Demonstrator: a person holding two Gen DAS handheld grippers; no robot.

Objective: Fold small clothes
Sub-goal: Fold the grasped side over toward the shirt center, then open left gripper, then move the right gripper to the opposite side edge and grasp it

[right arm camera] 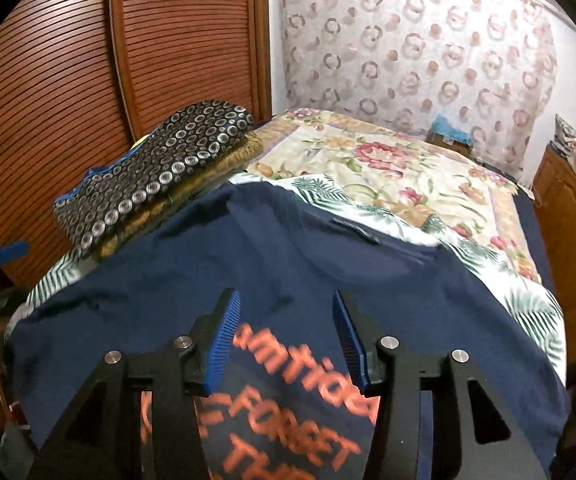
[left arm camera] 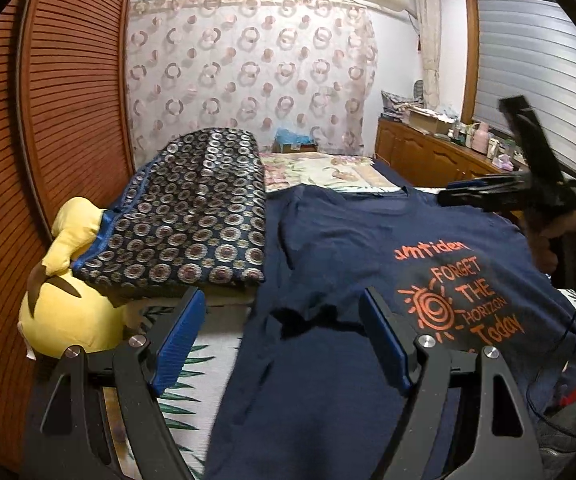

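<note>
A navy T-shirt (left arm camera: 339,248) with orange print lies spread face up on the bed; it also shows in the right wrist view (right arm camera: 288,256). My left gripper (left arm camera: 282,300) is open and empty, hovering over the shirt's left side near its sleeve. My right gripper (right arm camera: 286,300) is open and empty above the shirt's chest, just over the print. In the left wrist view the right gripper (left arm camera: 463,194) hangs over the shirt's right shoulder, held by a hand.
A folded dark patterned blanket (left arm camera: 192,216) and a yellow plush toy (left arm camera: 64,308) lie at the bed's left edge by the slatted wooden wardrobe (left arm camera: 48,120). A floral quilt (right arm camera: 387,168) covers the far bed. A wooden cabinet (left arm camera: 427,152) stands at the right.
</note>
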